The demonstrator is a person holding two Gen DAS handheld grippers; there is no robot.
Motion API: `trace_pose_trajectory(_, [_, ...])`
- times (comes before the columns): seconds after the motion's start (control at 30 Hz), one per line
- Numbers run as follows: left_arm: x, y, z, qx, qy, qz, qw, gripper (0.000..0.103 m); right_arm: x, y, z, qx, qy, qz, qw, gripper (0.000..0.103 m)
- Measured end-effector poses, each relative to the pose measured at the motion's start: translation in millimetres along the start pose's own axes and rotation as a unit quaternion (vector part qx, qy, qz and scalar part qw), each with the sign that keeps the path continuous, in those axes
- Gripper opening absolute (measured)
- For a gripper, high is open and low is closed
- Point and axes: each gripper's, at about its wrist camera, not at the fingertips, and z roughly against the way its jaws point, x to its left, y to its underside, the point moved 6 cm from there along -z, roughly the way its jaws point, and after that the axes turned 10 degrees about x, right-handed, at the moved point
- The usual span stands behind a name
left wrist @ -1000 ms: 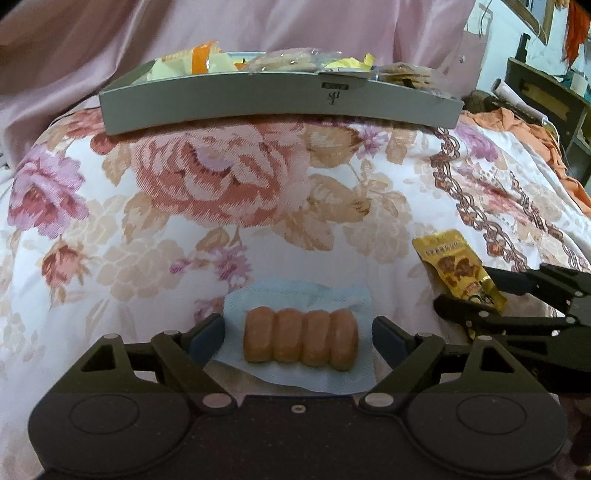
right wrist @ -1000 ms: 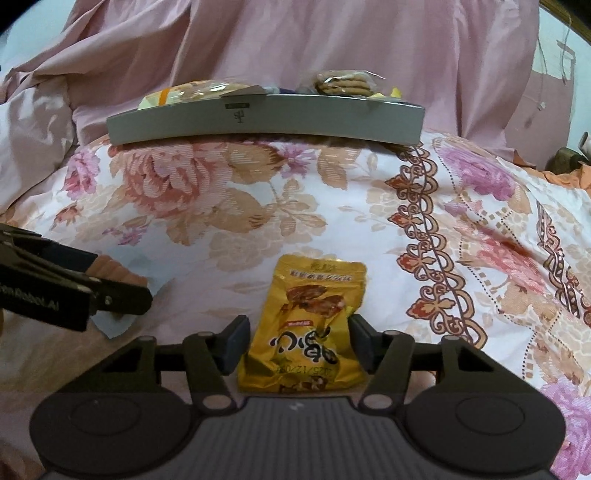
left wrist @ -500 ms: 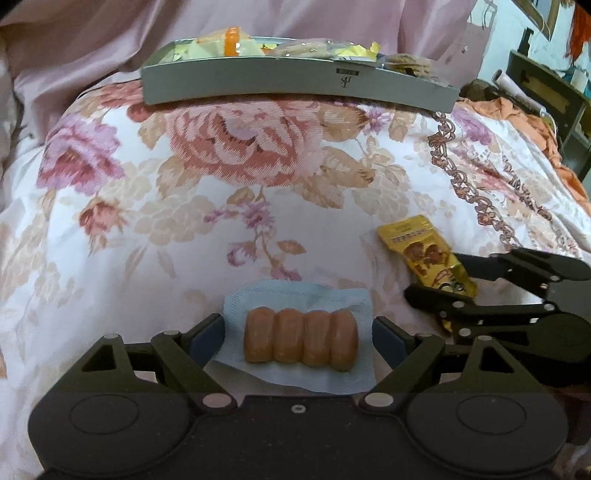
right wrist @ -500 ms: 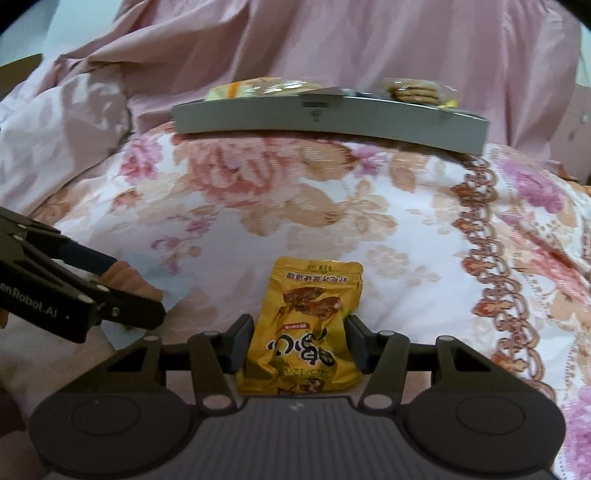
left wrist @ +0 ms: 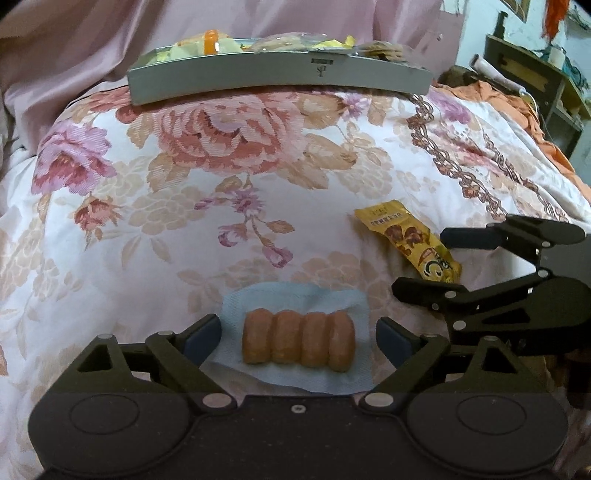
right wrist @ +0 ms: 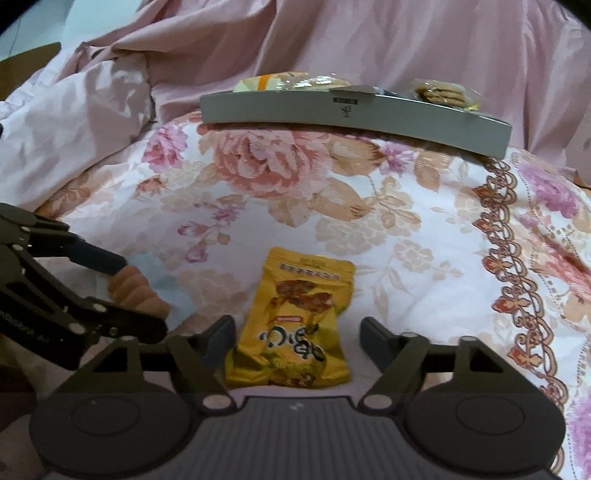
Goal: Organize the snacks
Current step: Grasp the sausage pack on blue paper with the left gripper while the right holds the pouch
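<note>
Both grippers are down low over the bed, side by side, each with a snack between its fingers.

The left gripper (left wrist: 298,332) is spreading its jaws. Between them lies a row of four little buns (left wrist: 298,341) in a clear wrapper with a pale blue edge, flat on the quilt (left wrist: 221,206). Neither pad touches the buns; there is a gap on both sides, though the wrapper's edge reaches close to the left finger.

The right gripper (right wrist: 297,334) is just beside it, also opening. A yellow packet (right wrist: 295,332) lies on the quilt between its fingers, print upside down from that camera. The left finger is just beside the packet's edge, and whether it touches I cannot tell; the right finger stands clear. From the left camera the packet (left wrist: 406,240) runs slantwise between the right gripper's (left wrist: 417,262) two black fingers.

At the far end of the flowered quilt sits a grey tray (left wrist: 280,79), well apart from both grippers. It holds snacks: wrapped biscuits (right wrist: 439,94) at its right end, pale yellow packs and something orange (left wrist: 210,40) toward the left. Behind the tray hangs pink cloth (right wrist: 332,33). Off to the right in the left view are an orange cloth (left wrist: 517,107) and a dark shelf (left wrist: 535,81).
</note>
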Motion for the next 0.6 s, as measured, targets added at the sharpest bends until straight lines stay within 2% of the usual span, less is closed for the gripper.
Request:
trace_pose_trajectory(0.1, [-4.8, 1.1, -3.2, 0.005, -0.007, -0.023, 0.9997, 0.097, -3.4, 0.8, -1.7, 0.001, -0.003, -0.008, 1.0, 0.085])
trace_pose_trajectory(0.27, [-9.6, 3.0, -7.3, 0.006, -0.022, -0.052, 0.9984, 0.097, -2.8, 1.5, -4.6, 0.0, -0.002, -0.007, 1.0, 0.086])
trace_pose_trajectory(0.43, [-9.0, 2.0, -6.7, 0.004, -0.027, -0.05, 0.9984, 0.089, -2.1, 1.7, -5.3, -0.001, 0.0, -0.004, 1.0, 0.086])
trace_pose_trajectory(0.53, [-9.2, 1.9, -6.3, 0.004, -0.027, -0.05, 0.9983, 0.088, 0.2, 1.7, -4.8, 0.0, -0.005, -0.002, 1.0, 0.078])
trace_pose_trajectory(0.6, [-9.4, 2.0, -6.2, 0.004, -0.027, -0.05, 0.9983, 0.088, 3.2, 1.5, -4.4, 0.001, -0.01, 0.002, 1.0, 0.068])
